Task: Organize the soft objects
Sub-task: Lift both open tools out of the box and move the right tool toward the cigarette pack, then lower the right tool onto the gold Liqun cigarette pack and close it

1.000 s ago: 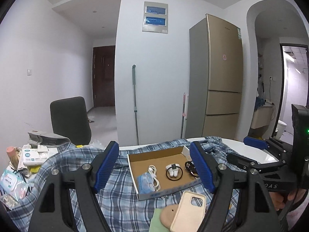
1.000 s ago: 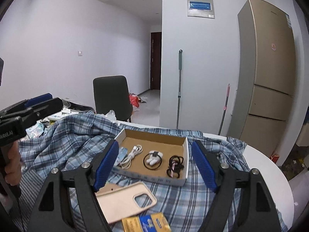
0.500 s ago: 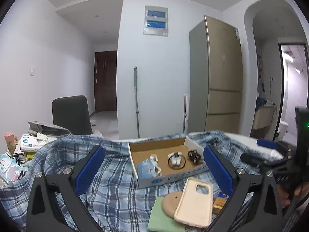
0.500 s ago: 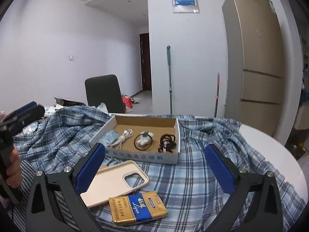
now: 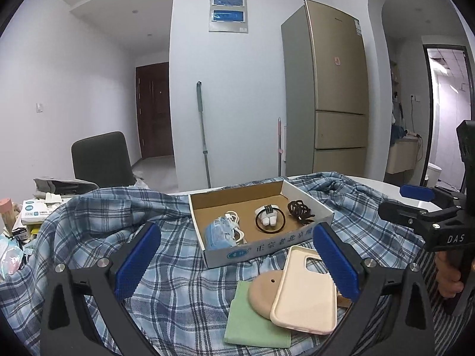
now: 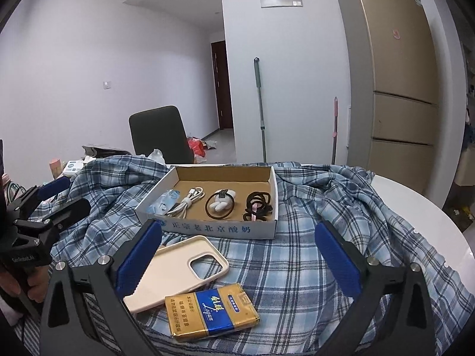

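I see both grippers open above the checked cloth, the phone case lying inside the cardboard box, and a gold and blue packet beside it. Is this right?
Not quite. The phone case lies outside the cardboard box, on the checked cloth in front of it, as the right wrist view shows. The rest holds: the left gripper and right gripper are open, and the gold and blue packet lies beside the case.

One cardboard box (image 6: 219, 228), one plaid shirt (image 6: 297, 267), one phone case (image 6: 178, 270), one cigarette pack (image 6: 210, 311), one green cloth (image 5: 252, 320), one tan disc (image 5: 262, 293), one cable (image 6: 188, 200), one face mask (image 5: 219, 235), one chair (image 6: 160, 133), one fridge (image 6: 394, 74).
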Motion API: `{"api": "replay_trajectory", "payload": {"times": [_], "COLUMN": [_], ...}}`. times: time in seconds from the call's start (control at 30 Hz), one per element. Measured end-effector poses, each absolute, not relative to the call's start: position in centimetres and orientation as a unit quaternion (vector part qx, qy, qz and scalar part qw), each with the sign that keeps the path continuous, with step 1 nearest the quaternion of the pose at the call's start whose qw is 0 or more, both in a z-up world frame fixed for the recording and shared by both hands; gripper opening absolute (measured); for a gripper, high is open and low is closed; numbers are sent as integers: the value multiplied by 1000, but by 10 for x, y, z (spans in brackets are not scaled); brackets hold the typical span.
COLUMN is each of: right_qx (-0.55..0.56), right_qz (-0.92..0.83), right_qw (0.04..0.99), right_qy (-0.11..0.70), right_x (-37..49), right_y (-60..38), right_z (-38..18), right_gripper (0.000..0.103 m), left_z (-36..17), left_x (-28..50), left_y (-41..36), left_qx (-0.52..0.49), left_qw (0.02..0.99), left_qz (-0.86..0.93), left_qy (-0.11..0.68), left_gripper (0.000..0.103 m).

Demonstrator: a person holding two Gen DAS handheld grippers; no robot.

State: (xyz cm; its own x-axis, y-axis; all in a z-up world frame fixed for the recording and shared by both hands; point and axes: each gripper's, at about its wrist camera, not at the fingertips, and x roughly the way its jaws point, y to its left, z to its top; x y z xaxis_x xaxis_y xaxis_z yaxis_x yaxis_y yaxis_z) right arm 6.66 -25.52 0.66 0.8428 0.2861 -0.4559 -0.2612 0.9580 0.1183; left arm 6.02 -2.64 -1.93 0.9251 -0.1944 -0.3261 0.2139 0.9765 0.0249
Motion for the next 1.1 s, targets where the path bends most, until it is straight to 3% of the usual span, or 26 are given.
{"api": "replay_trajectory", "payload": {"times": [0.23,0.4,0.53,0.87,1.03,1.1], "right_qx": [10,-19,45,235,244,239], "right_qz": [139,98,64,-12,-59,-67], "right_qw": [951,912,869,809,808,807], "right_qy": [274,398,488,539,532,536], "right_x": [69,85,89,87,92,95], "right_y": [-248,-236,-243,-237,-228,-226], "right_z": [9,-7,-28,-57,-60,-62], "right_gripper": [103,103,103,103,102,96], "left_z": [-20,-21,-20,-19,-18,-18], "left_x": [62,63,61,60,60,60], "left_y": [-28,-27,-27,-22,-17,-16], "left_qx": [32,32,34,26,12,9], "left_qw": [982,982,982,983,984,984], "left_qz": [-92,-92,-90,-81,-76,-74], "left_qy": [163,165,160,162,163,164], "left_gripper": [103,103,103,103,103,103]}}
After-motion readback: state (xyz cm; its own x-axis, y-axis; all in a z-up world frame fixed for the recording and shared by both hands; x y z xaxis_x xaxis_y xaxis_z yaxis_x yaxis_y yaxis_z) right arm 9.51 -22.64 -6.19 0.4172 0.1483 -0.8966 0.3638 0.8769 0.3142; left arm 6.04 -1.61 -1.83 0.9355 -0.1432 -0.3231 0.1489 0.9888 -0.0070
